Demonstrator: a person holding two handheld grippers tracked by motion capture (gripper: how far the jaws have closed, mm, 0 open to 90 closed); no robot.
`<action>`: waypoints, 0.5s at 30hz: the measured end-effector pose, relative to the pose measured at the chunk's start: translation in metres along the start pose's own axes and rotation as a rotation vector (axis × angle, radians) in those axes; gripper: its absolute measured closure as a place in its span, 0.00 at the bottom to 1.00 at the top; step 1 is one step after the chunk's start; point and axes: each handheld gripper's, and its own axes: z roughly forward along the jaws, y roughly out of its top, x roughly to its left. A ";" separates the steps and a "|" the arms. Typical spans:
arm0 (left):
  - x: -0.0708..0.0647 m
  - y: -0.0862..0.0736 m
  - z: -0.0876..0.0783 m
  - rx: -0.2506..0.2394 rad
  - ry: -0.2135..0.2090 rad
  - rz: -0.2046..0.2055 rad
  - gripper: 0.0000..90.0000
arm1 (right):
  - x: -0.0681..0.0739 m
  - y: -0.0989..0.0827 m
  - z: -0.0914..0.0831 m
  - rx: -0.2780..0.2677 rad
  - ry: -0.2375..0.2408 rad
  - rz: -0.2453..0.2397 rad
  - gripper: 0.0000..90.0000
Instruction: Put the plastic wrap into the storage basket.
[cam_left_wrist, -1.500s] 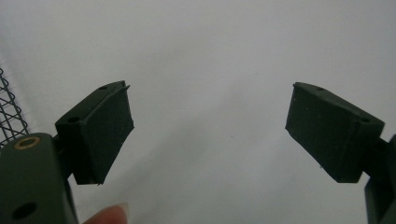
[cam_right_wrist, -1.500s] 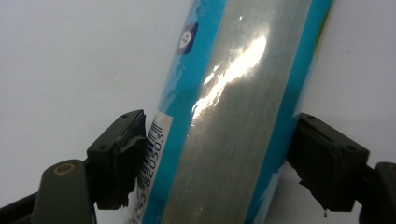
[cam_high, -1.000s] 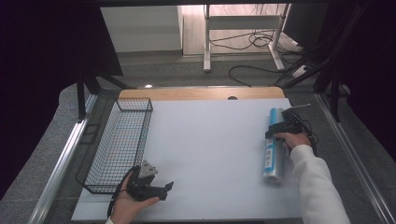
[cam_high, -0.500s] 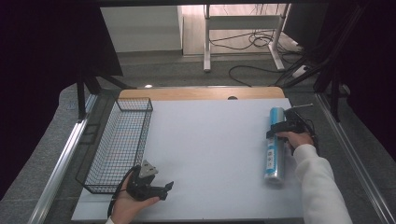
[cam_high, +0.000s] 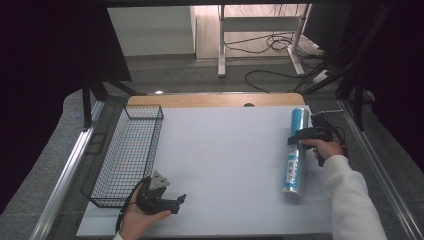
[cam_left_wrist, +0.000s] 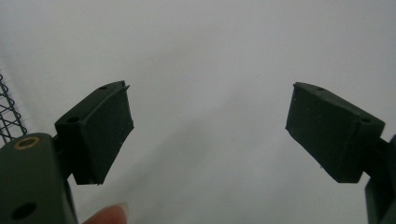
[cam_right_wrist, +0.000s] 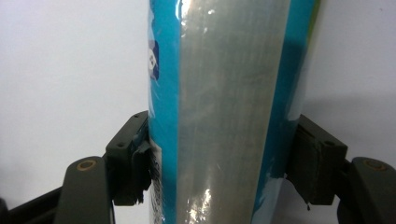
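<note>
**Readable text: none legible**

Blue roll (cam_high: 295, 150), right side of white table (cam_high: 225, 150): white label patch with dark print toward its near end in the high view, too small to read. Right gripper view: a dark blue patch with small white marks on the roll's (cam_right_wrist: 224, 116) left edge, blurred, cannot make out characters. No brand, number or sign readable elsewhere.

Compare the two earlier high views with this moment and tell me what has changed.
Almost nothing. The right tongs stay clamped across the blue roll, which lies in the same place on the white table. The left tongs remain open near the front edge, beside the wire basket; the hand holding them may have shifted very slightly. Nothing was picked up or let go.
</note>
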 end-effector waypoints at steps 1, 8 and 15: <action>0.000 0.000 0.000 0.000 0.000 0.000 0.16 | 0.001 0.000 -0.001 -0.005 0.007 -0.006 0.35; 0.000 0.000 0.000 -0.001 -0.002 0.001 0.16 | 0.012 -0.001 -0.007 -0.013 0.072 -0.047 0.35; 0.001 0.000 0.000 -0.003 -0.001 0.001 0.16 | 0.027 -0.001 -0.016 -0.075 0.150 -0.111 0.35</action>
